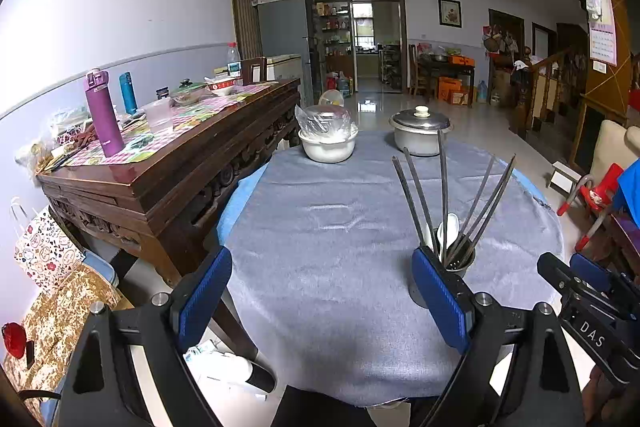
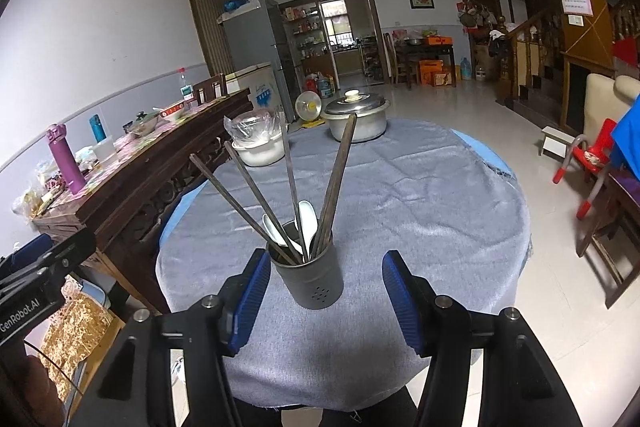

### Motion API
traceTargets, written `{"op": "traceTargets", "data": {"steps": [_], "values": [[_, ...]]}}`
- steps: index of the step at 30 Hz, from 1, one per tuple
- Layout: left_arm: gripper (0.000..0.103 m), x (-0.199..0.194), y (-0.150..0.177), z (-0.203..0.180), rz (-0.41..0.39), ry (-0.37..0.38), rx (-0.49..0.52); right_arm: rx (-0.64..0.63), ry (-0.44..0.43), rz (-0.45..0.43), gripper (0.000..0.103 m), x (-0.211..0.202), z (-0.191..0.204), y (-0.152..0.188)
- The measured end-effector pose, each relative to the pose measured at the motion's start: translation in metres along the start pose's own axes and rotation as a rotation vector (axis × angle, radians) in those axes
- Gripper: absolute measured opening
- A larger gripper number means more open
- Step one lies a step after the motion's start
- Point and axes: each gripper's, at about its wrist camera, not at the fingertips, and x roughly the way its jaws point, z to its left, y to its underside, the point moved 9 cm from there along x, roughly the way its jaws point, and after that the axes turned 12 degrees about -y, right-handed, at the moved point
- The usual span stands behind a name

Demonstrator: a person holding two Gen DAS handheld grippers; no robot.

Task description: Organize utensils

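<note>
A grey metal utensil holder (image 2: pixel 310 277) stands on the round table's grey-blue cloth (image 2: pixel 420 211). It holds several dark chopsticks (image 2: pixel 248 187) and white spoons (image 2: pixel 306 217). My right gripper (image 2: pixel 326 301) is open, and the holder stands between its blue fingertips (image 2: pixel 402 301). The left pad is close to the holder's rim; a clear gap shows on the right. My left gripper (image 1: pixel 322 297) is open over bare cloth with nothing between its pads. In the left wrist view the holder (image 1: pixel 462 265) is partly hidden behind the right-hand finger (image 1: pixel 440 301), with the right gripper (image 1: pixel 588 287) beyond it.
At the table's far edge stand a white bowl under a plastic-wrapped lid (image 1: pixel 328 143) and a lidded metal pot (image 1: pixel 420 135). A carved wooden sideboard (image 1: pixel 168 183) with bottles and dishes adjoins the table's left side. A red chair (image 2: pixel 588 163) stands on the right.
</note>
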Motion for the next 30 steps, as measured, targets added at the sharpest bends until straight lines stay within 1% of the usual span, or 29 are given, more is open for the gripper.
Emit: {"op": "traceTargets", "data": {"steps": [30], "values": [[0.091,0.0005,0.0033,0.0027,0.009,0.000,-0.006,-0.023,-0.013,0.004,0.062,-0.0018,0.0058,0.0018]]}}
